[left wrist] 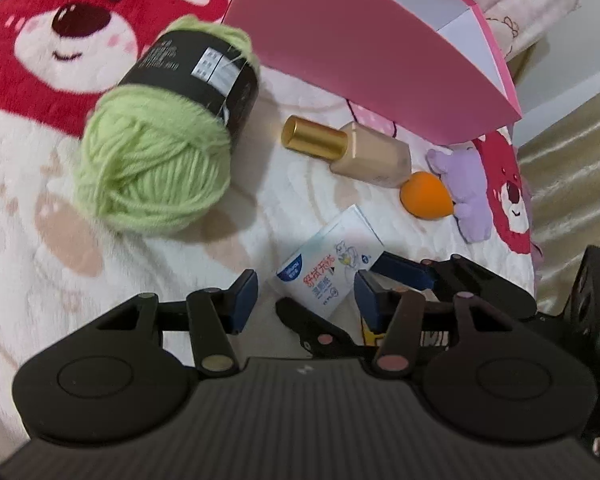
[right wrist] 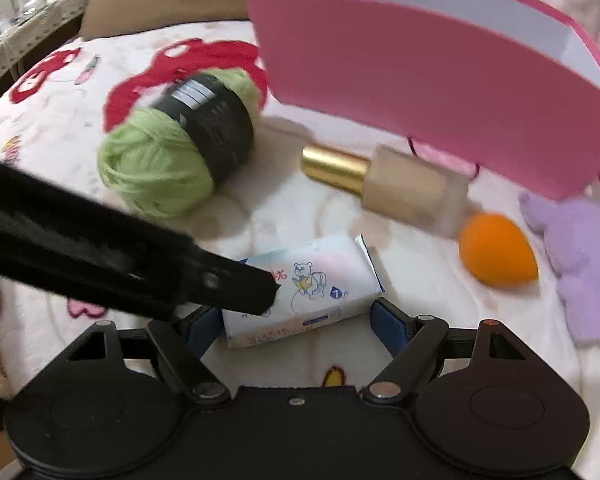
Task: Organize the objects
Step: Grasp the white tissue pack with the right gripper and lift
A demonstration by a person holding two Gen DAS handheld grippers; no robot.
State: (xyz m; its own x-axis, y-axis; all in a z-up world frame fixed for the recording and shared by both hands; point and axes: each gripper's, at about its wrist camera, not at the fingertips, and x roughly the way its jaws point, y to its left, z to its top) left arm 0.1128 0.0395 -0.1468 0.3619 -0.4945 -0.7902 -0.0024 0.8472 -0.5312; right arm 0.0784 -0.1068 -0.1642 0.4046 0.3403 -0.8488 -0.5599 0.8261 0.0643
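Note:
A small white tissue pack (right wrist: 312,284) with a bear drawing lies at a tilt on the bear-print blanket (right wrist: 60,120). My right gripper (right wrist: 296,320) straddles it lengthwise, and its blue pads (right wrist: 388,326) touch the pack's two short ends. In the left wrist view the same pack (left wrist: 324,268) sits between the jaws of my left gripper (left wrist: 308,300), which stand apart with a gap on the left side. One left finger (right wrist: 240,288) rests its tip on the pack's upper left corner. The right gripper's fingers (left wrist: 404,274) come in from the right.
A tall pink box (right wrist: 420,80) with a white inside stands behind. A green yarn ball (left wrist: 152,168) with a black band, a gold-capped beige bottle (left wrist: 352,148), an orange sponge (left wrist: 424,196) and a purple plush (left wrist: 464,188) lie on the blanket. A bedside table (right wrist: 40,12) stands far left.

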